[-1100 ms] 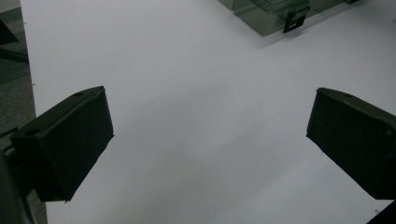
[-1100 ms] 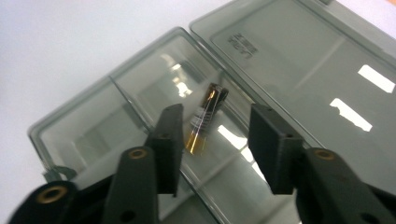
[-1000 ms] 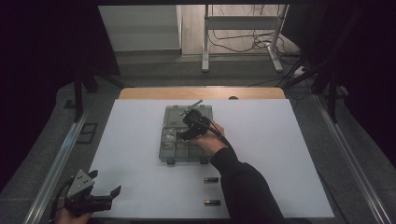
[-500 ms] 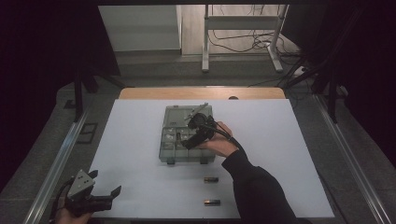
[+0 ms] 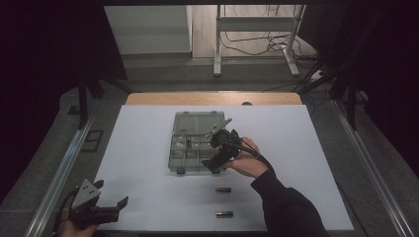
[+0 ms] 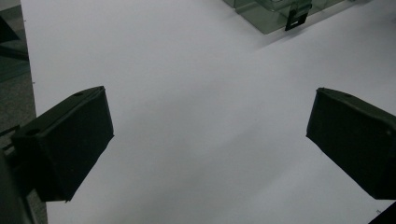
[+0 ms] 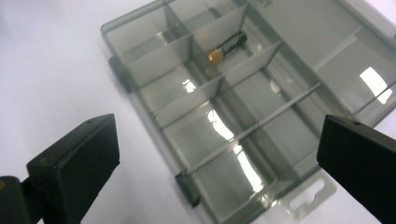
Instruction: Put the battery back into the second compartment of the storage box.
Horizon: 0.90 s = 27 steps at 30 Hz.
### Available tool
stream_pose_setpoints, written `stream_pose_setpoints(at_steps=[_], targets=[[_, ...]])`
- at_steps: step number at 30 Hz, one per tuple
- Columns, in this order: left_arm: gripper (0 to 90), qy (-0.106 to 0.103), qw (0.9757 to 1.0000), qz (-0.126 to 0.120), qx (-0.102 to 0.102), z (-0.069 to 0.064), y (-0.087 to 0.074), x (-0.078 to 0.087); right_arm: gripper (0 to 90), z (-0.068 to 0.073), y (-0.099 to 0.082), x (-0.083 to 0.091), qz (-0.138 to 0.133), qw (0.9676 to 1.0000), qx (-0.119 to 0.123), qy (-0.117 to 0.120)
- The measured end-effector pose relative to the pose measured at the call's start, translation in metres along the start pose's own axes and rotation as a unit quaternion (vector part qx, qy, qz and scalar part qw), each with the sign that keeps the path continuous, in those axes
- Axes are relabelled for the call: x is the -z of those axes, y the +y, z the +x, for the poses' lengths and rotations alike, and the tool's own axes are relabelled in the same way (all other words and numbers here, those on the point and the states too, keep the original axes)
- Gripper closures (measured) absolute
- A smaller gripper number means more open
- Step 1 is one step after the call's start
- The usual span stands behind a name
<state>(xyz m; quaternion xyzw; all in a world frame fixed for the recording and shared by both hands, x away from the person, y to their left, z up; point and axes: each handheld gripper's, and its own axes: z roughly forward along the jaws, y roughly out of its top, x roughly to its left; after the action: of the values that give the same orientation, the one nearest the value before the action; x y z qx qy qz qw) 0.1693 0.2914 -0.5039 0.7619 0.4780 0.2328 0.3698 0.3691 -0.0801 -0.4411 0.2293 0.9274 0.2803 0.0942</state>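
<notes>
High view: a white table [image 5: 148,148] is seen, and near its middle lies a clear plastic organizer box [image 5: 195,143] with its lid open and folded back away from the person. The box is divided into small compartments; in the right gripper view one battery [image 7: 227,46] is seen lying in a compartment toward the far side of the tray. Two more batteries are left on the table between the box and the person, one [image 5: 223,189] nearer the box and another [image 5: 224,214] close to the table's near edge.

The right gripper [image 5: 217,157] is held over the near right corner of the box, its jaws spread wide with nothing between them; the loose batteries lie just behind it, toward the person. The left gripper [image 5: 106,210] is rested at the near left corner of the table, well apart from everything, its jaws likewise wide apart and empty.

The batteries are judged to be small, stiff and fairly dense, with a smooth round casing that may roll or slip. Each is best taken across the middle of its length, jaws closing on the curved sides, so that it stays level.
</notes>
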Motion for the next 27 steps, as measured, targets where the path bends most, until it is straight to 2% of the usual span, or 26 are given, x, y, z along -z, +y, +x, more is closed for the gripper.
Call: stream_pose_setpoints(at_steps=[8,13,15,18,19,22,23,27], targets=[[0.7,0.0,1.0,0.0,0.001,0.0,0.0,0.0,0.0,0.009,-0.018,0.007,0.018,0.9998,0.001,-0.013],[0.8,0.0,1.0,0.0,0.001,0.0,0.0,0.0,1.2,0.013,-0.032,0.011,0.027,0.9995,-0.015,0.01],[0.8,0.0,1.0,0.001,0.001,0.0,0.0,0.0,6.3,0.016,-0.041,0.013,0.031,0.9993,-0.018,0.008],[0.8,0.001,1.0,0.001,0.001,0.0,0.0,0.0,9.3,0.018,-0.047,0.014,0.03,0.9994,-0.016,0.005],[0.8,0.001,1.0,0.001,0.001,0.0,0.0,0.0,15.4,0.019,-0.053,0.015,0.027,0.9995,-0.015,0.009],[0.8,0.001,1.0,0.001,0.001,0.0,0.0,0.0,20.4,0.022,-0.057,0.014,0.031,0.9994,-0.012,0.012],[0.8,0.001,1.0,0.0,0.0,0.0,0.0,0.0,26.2,0.025,-0.062,0.013,0.037,0.9991,-0.009,0.016],[0.8,0.001,1.0,0.0,-0.001,0.0,0.0,0.0,36.6,0.028,-0.069,0.009,0.047,0.9984,-0.002,0.033]])
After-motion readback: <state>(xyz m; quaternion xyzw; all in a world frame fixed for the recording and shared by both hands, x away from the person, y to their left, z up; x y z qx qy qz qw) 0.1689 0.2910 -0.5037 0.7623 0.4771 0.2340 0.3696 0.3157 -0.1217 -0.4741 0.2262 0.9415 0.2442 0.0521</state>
